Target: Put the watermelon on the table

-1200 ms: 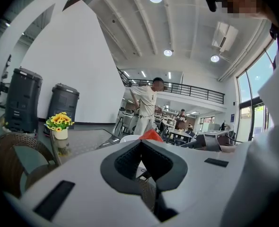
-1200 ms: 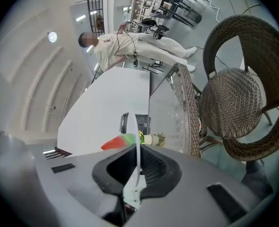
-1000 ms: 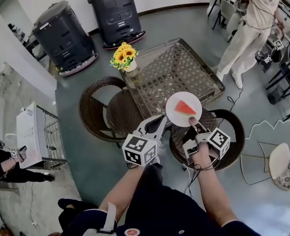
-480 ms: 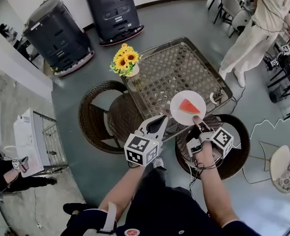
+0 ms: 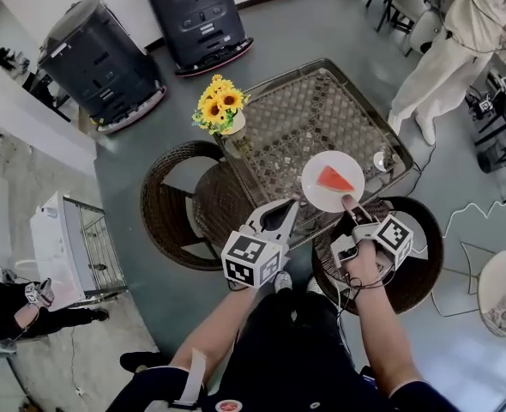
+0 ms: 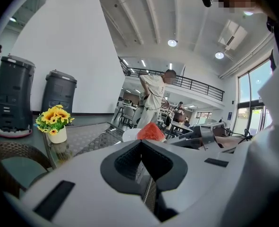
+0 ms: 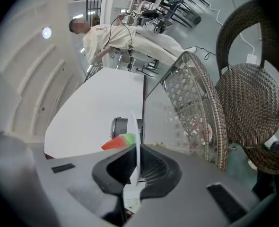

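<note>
A red watermelon wedge (image 5: 333, 179) lies on a white plate (image 5: 317, 191) held level over the near edge of the glass-topped wicker table (image 5: 296, 114). My right gripper (image 5: 347, 202) is shut on the plate's near rim; in the right gripper view the plate (image 7: 136, 131) stands edge-on between the jaws, with the wedge (image 7: 118, 142) to its left. My left gripper (image 5: 291, 207) hangs just left of the plate, jaws together on nothing. From the left gripper view the wedge (image 6: 150, 131) shows just beyond the closed left gripper (image 6: 142, 144).
A white pot of yellow sunflowers (image 5: 219, 104) stands on the table's left corner and a small glass (image 5: 380, 160) near its right edge. Wicker chairs (image 5: 177, 206) (image 5: 418, 245) sit on either side of me. Two black machines (image 5: 99, 58) stand beyond, and a person (image 5: 459, 33) at top right.
Both grippers have moved forward toward the table, carrying the plate with the wedge further over its near edge. The grip on the plate is unchanged.
</note>
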### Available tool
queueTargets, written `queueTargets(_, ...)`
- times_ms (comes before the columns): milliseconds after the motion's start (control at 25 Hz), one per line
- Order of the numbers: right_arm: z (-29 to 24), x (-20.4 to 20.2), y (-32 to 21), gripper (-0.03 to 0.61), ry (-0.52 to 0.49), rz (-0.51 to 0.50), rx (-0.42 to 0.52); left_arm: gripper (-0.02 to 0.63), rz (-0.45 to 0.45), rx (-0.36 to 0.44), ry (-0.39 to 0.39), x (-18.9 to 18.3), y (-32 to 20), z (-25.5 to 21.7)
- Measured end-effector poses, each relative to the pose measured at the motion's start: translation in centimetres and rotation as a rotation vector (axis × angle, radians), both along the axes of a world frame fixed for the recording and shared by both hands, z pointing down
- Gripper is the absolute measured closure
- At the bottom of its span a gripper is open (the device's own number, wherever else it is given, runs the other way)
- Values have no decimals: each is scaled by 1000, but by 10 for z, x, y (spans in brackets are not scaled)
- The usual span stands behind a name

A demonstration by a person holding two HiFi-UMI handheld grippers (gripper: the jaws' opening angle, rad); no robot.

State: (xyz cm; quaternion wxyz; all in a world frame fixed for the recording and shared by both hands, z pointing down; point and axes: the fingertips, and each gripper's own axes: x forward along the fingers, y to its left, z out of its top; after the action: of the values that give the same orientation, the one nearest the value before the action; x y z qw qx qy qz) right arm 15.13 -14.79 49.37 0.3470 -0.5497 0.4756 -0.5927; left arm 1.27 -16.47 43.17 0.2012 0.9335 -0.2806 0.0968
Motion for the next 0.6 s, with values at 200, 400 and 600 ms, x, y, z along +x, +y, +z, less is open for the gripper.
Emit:
queueTargets(200,7,1,-15,565,35,-59,-10,609,-47,-13,-21,-2,-6,12)
queueTargets(400,20,-10,-45,565,18,-137,-13,609,-111,-26,-37,-5,-24,22)
queueTargets(600,37,-25,-69,565,13,-213,-38,609,-160,-31,-58,-13,-38,31)
